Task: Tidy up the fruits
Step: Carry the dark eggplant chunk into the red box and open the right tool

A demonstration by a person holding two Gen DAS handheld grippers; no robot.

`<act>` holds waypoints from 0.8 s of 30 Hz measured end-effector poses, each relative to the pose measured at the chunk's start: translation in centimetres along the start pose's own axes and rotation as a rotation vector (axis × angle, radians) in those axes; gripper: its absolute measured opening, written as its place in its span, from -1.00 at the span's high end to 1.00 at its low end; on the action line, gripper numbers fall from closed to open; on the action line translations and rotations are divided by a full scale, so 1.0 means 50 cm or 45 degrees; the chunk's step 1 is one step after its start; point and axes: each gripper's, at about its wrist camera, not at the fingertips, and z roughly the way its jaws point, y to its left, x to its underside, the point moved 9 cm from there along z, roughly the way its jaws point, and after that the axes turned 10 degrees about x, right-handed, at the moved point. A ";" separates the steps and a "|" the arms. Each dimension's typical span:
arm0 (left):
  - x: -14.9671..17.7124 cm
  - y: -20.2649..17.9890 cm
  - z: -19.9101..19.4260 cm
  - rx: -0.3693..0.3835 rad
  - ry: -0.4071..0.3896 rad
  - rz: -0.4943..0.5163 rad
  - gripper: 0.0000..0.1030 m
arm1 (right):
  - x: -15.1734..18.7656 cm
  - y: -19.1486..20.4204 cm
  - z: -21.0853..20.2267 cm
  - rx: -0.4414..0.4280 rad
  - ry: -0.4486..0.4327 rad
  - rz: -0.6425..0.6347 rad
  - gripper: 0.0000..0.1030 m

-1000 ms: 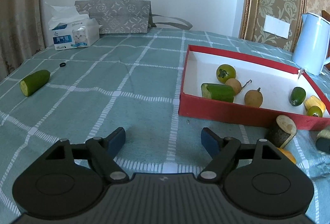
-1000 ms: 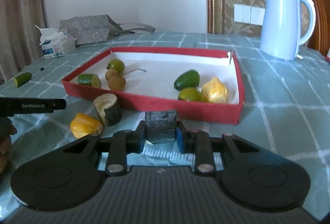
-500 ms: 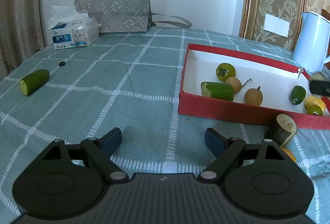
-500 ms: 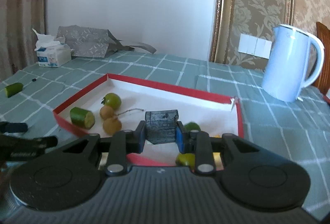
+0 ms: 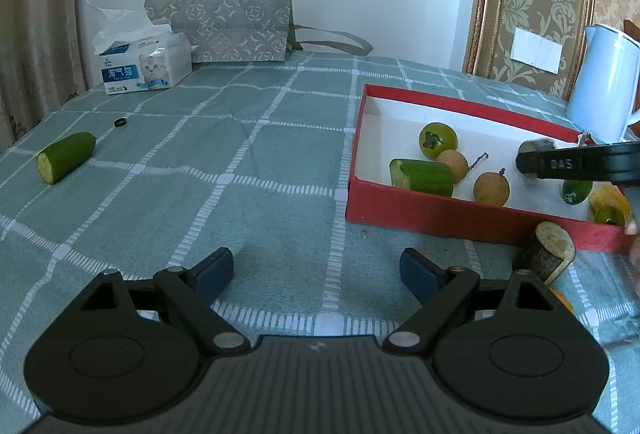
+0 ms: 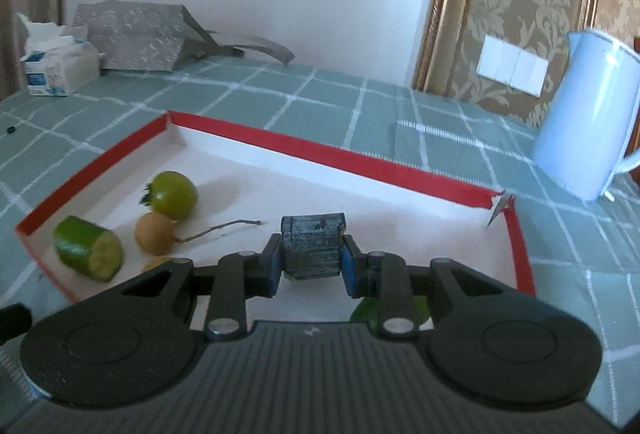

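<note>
Right wrist view: the dark chunk [image 6: 313,247], clamped in the right gripper [image 6: 312,266] at frame centre, should be lowered onto bare white floor of the red tray [image 6: 304,150] before release, while the left gripper [image 5: 316,272], its jaws just opened wider, waits empty.

Each claw [image 5: 316,270] is matte black with blue pads [image 5: 214,270], silver pivot screws and a ribbed base.

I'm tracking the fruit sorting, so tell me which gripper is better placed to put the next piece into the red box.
Right. The right gripper already clamps the dark chunk over the red box. The left gripper is open, holding nothing, above bare tablecloth.
</note>
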 end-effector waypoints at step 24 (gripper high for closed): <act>0.004 -0.001 0.006 -0.033 0.026 0.027 -0.87 | 0.189 -0.116 -0.226 -0.017 -0.052 0.118 -0.78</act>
